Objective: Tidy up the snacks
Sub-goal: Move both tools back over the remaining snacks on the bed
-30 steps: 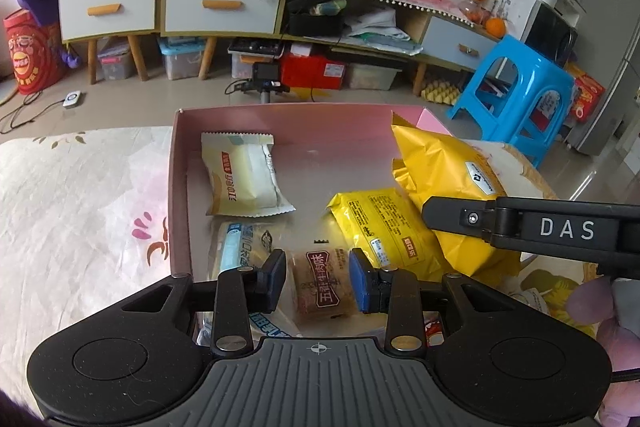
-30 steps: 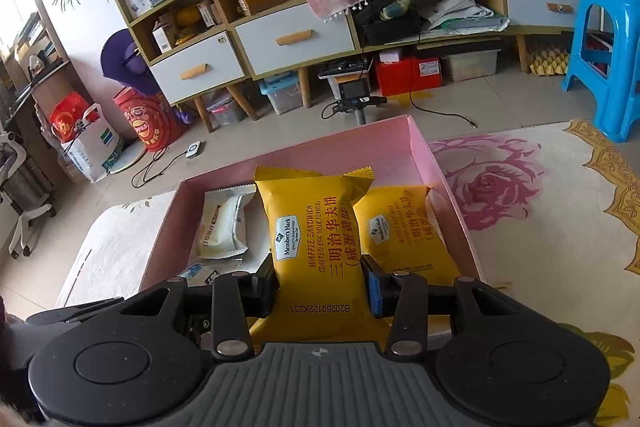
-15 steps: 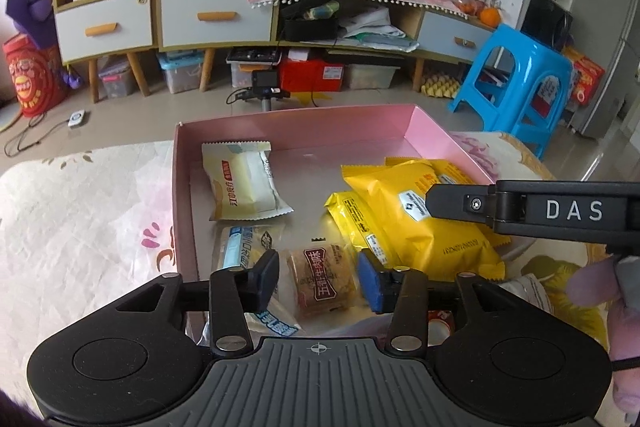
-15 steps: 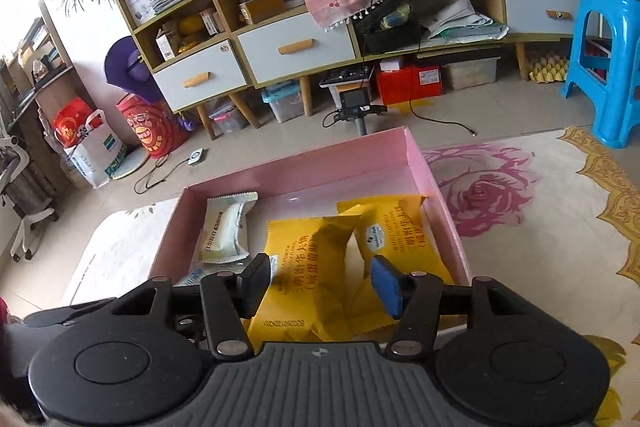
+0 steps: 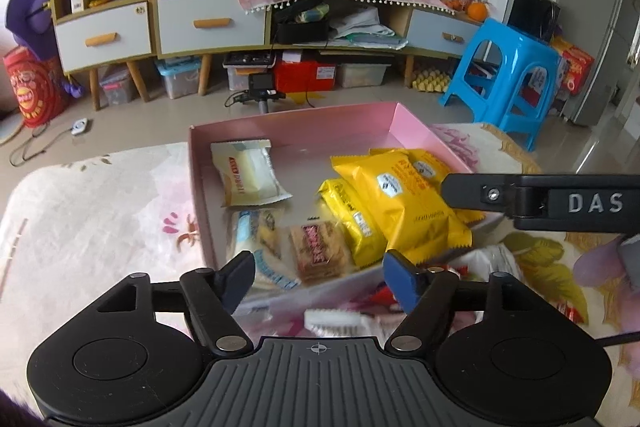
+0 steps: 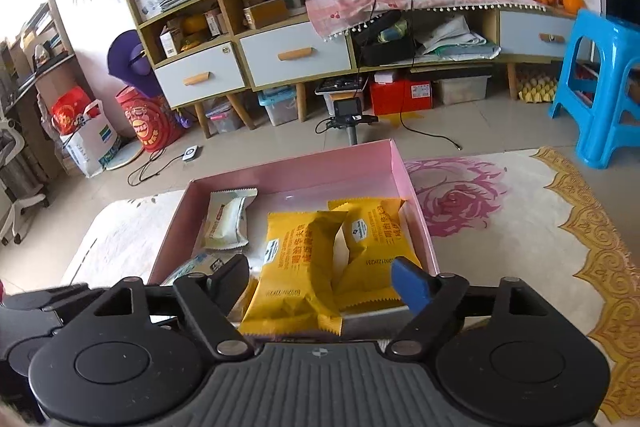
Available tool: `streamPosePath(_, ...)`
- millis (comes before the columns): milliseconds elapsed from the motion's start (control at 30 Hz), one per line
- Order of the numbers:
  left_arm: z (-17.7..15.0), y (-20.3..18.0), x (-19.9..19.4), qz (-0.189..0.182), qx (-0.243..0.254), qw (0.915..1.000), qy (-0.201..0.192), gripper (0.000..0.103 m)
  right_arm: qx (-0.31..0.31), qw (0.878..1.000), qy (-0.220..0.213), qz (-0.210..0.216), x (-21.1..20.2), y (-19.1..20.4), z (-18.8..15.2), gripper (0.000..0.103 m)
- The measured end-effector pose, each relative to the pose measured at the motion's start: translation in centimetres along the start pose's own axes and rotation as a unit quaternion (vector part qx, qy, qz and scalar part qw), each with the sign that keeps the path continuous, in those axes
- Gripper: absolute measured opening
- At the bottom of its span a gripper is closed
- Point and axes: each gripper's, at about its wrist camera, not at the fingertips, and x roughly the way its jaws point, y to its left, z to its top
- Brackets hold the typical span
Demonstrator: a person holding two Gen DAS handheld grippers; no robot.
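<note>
A pink box (image 5: 296, 123) (image 6: 308, 163) sits on a floral mat and holds snacks. Inside lie yellow waffle packs (image 5: 396, 199) (image 6: 296, 267), a white pack (image 5: 248, 175) (image 6: 228, 219), a small brown pack (image 5: 318, 251) and a blue-white pack (image 5: 256, 239). My left gripper (image 5: 318, 281) is open and empty above the box's near edge. My right gripper (image 6: 322, 283) is open and empty just above a yellow pack that lies in the box. The right gripper's finger (image 5: 520, 197) shows in the left wrist view.
More wrapped snacks (image 5: 404, 299) lie on the mat (image 5: 92, 211) in front of the box. A blue stool (image 6: 600, 87) stands right of the mat. Cabinets with drawers (image 6: 292, 55) line the far wall. A tripod (image 6: 350, 121) stands on the floor behind the box.
My right gripper opened and let the yellow pack drop into the box. My left gripper opened wider and drew back toward the near edge of the box.
</note>
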Motion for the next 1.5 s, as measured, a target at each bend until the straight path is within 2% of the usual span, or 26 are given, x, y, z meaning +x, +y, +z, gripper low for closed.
streamPosePath(333, -1.6, 1.4, -3.2, 0.024, 0.006, 0.9996, 0.011, 0.088, -0.049, 0.999, 0.005, 0.005, -2.5, 1.3, -1.4, 0.085)
streamPosePath(467, -2.4, 2.0, -3.9, 0.032, 0.01, 0.9992, 0.022, 0.093, -0.051, 0.999, 0.008, 0.008, -3.4, 1.1, -1.9, 0.089)
streamPosePath(867, -5.5, 4.7, -5.1, 0.075, 0.014, 0.9955, 0.056, 0.096, -0.061, 0.998, 0.014, -0.021, -5.3, -1.4, -4.1, 0.093)
streamPosePath(1100, -7.4, 5.5, -5.5, 0.082, 0.024, 0.9955, 0.042, 0.096, -0.076, 0.996, 0.024, -0.044, -5.4, -3.0, -5.7, 0.094)
streamPosePath(1267, -8.5, 5.3, -5.4, 0.075, 0.042, 0.996, 0.023, 0.096, -0.096, 0.993, 0.034, -0.056, -4.9, -3.9, -7.2, 0.094)
streamPosePath(1500, -9.5, 4.9, -4.4, 0.06, 0.041, 0.9973, 0.007, 0.096, -0.125, 0.989, 0.048, -0.061, -4.0, -4.7, -9.3, 0.094)
